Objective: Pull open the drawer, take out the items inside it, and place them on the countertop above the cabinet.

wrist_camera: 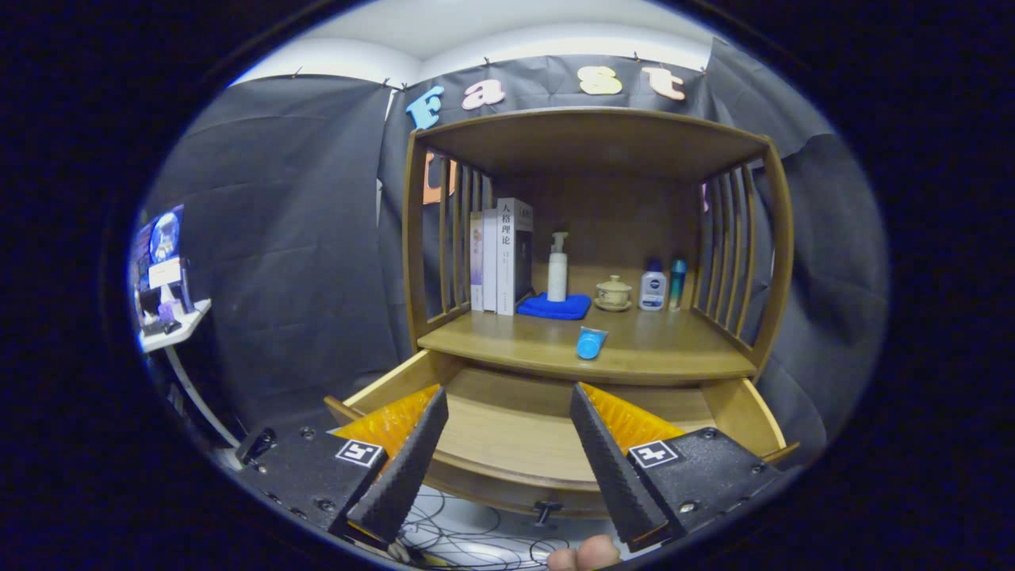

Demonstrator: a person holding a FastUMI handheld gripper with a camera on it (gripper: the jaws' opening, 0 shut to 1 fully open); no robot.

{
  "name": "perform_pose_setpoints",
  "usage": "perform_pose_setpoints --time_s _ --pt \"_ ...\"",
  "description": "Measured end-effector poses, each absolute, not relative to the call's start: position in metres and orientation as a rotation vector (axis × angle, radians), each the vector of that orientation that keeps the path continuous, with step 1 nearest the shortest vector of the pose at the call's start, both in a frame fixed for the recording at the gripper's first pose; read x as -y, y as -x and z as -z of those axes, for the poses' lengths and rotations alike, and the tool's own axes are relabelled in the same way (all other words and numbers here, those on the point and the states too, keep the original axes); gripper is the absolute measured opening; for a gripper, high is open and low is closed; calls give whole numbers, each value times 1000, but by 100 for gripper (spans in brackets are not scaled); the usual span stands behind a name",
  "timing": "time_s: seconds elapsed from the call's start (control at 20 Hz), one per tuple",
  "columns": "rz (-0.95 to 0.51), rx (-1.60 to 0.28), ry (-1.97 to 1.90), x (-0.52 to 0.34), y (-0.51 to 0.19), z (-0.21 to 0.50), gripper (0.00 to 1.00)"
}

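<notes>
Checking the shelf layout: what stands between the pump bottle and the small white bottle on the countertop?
In the gripper view, a lidded ceramic cup on its saucer stands between the pump bottle and the small white bottle. The gripper hangs open over the drawer.

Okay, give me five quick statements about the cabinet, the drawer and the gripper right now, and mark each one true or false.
1. The drawer is pulled open. True.
2. The gripper is shut on the small blue item. False: its fingers are spread apart with nothing between them, above the open drawer.
3. The small blue item lies on the countertop near its front edge. True.
4. The pump bottle stands inside the drawer. False: it stands upright on the blue cloth at the back of the countertop.
5. The books lie flat in a stack. False: they stand upright beside the cabinet's left slats.
</notes>
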State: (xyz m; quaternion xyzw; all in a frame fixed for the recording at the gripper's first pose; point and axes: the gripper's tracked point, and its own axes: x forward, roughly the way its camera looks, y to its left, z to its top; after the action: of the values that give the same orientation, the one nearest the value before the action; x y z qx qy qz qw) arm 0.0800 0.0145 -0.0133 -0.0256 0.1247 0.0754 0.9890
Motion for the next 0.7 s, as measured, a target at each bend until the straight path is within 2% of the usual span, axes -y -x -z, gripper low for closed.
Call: perform_pose_setpoints --time_s 0.4,0.7 --pt "-71 -159 96 -2 -42 50 98" --pt "-18 -183 25 14 -28 91 98"
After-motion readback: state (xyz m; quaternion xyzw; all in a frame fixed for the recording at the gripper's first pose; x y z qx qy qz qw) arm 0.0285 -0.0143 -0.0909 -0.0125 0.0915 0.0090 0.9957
